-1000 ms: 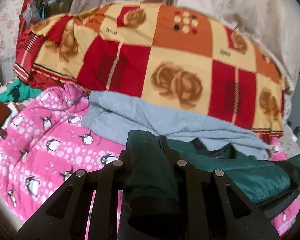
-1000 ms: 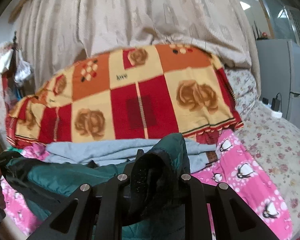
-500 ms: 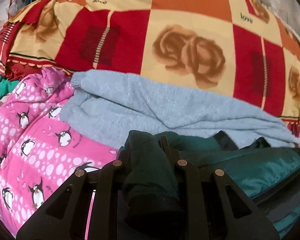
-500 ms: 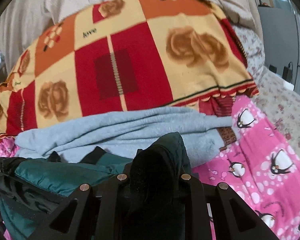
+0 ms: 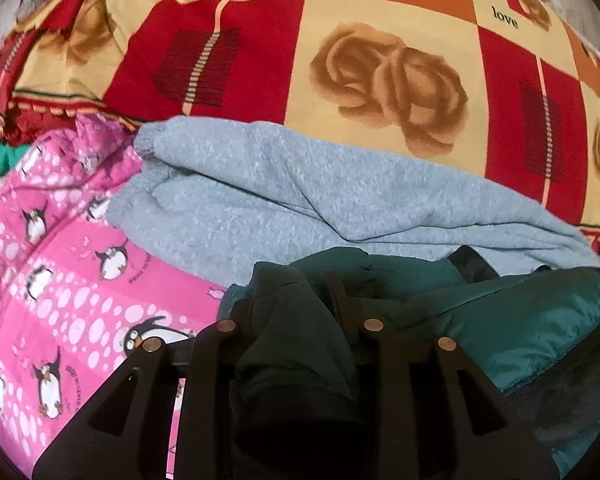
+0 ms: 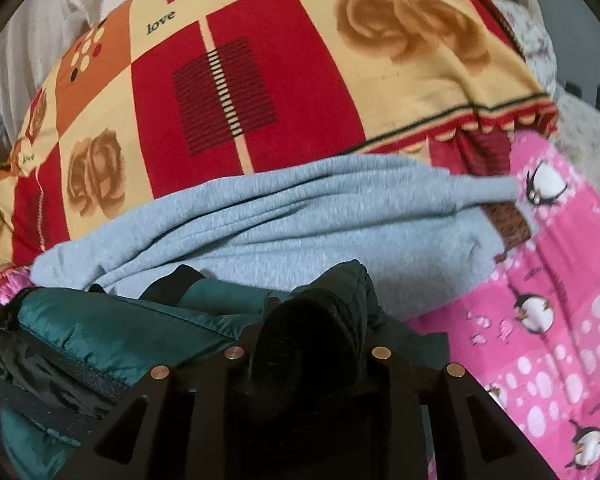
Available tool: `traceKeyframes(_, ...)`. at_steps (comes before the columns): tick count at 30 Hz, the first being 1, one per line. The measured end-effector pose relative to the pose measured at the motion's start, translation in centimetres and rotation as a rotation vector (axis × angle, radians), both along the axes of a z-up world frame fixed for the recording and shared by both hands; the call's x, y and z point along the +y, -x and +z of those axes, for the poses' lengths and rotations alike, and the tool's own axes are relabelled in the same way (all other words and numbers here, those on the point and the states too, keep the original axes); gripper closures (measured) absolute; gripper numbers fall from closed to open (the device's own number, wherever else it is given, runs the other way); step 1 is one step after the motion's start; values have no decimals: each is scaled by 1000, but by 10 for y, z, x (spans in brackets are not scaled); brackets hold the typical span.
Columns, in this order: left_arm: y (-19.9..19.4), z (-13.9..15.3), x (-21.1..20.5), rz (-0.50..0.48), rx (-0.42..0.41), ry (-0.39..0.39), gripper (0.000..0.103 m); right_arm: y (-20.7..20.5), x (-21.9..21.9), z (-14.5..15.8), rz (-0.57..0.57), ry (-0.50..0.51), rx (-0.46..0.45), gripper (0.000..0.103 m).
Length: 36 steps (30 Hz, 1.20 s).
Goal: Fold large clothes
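Left gripper point(image 5: 296, 312) and right gripper point(image 6: 312, 320), jaws opening, green jacket point(image 5: 520, 320) bunched between each.

The left gripper point(image 5: 296, 320) is pointing forward and steeply downward, its black jaws easing apart right now with a dark fold of the green jacket point(image 5: 532, 320) still bunched between them. The right gripper point(image 6: 308, 328) is tilting down at much the same slant, and its jaws are opening too, a thick wad of that same jacket sitting in the gap and hiding the inner faces of both fingers.
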<state>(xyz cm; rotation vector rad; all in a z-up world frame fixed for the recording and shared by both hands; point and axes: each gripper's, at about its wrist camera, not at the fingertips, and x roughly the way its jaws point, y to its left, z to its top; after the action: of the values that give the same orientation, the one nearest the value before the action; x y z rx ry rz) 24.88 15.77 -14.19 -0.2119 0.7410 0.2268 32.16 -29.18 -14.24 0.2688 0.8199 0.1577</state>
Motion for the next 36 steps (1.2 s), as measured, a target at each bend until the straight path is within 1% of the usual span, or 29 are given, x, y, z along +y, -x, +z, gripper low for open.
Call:
traceKeyframes(3, -1, -2, 10, -20, 12, 85, 69, 1, -8, -2, -3, -68, 27, 73)
traceKeyframes(4, -2, -2, 12, -25, 22, 100, 69, 1, -9, -3, -3, -79, 39, 73)
traceKeyframes(6, -6, 1, 10, -38, 57, 100, 68, -3, -9, -2, -1, -83, 97, 72)
traceKeyframes(8, -9, 12, 9, -62, 88, 85, 67, -9, -8, 3, 3, -73, 180, 71)
traceKeyframes(9, -7, 19, 11, -67, 83, 85, 67, -10, -9, 9, 10, -75, 200, 71)
traceKeyframes(10, -5, 27, 13, -72, 72, 90, 66, -9, -11, 15, 15, -83, 199, 71)
traceKeyframes(11, -3, 36, 15, -77, 57, 99, 62, -7, -14, 25, 20, -103, 183, 71)
traceKeyframes(12, 0, 44, 16, -87, 45, 108, 49, -3, -18, 35, 18, -132, 160, 67)
traceKeyframes(13, 3, 54, 17, -91, 29, 97, 35, 1, -23, 43, 13, -164, 146, 63)
traceKeyframes(14, 6, 59, 17, -87, 11, 76, 13, 4, -25, 48, 12, -184, 141, 52)
traceKeyframes(15, 11, 67, 16, -77, -20, 36, 10, 9, -28, 54, 18, -209, 133, 33)
traceKeyframes(16, 14, 71, 17, -76, -27, 25, 10, 13, -29, 57, 20, -214, 123, 27)
traceKeyframes(17, 15, 73, 20, -78, -20, 41, 10, 17, -29, 61, 20, -215, 110, 25)
traceKeyframes(19, 19, 78, 25, -65, -29, 53, 10, 27, -28, 66, 29, -214, 92, 25)
traceKeyframes(21, 26, 85, 23, -55, -67, 45, 10, 31, -26, 70, 29, -199, 88, 25)
traceKeyframes(24, 26, 89, 10, -85, -80, 27, 10, 35, -16, 75, 44, -123, 74, 25)
traceKeyframes(25, 24, 89, 3, -102, -86, 12, 10, 36, -13, 77, 54, -98, 67, 25)
traceKeyframes(27, 23, 88, -10, -126, -106, -30, 10, 34, 5, 78, 95, -14, 43, 25)
traceKeyframes(29, 14, 80, -21, -150, -96, -74, 10, 30, 17, 72, 127, 35, 33, 25)
traceKeyframes(32, -14, 50, -34, -159, 3, -134, 10, 16, 38, 50, 161, 99, 45, 25)
traceKeyframes(33, -24, 34, -36, -156, 57, -146, 10, 6, 44, 34, 160, 135, 66, 25)
traceKeyframes(34, -31, 22, -36, -156, 94, -134, 10, 3, 46, 25, 156, 148, 83, 25)
traceKeyframes(35, -35, 12, -35, -153, 106, -116, 10, -3, 46, 14, 153, 146, 93, 24)
traceKeyframes(36, -37, 6, -34, -144, 95, -105, 10, -7, 44, 6, 155, 125, 82, 22)
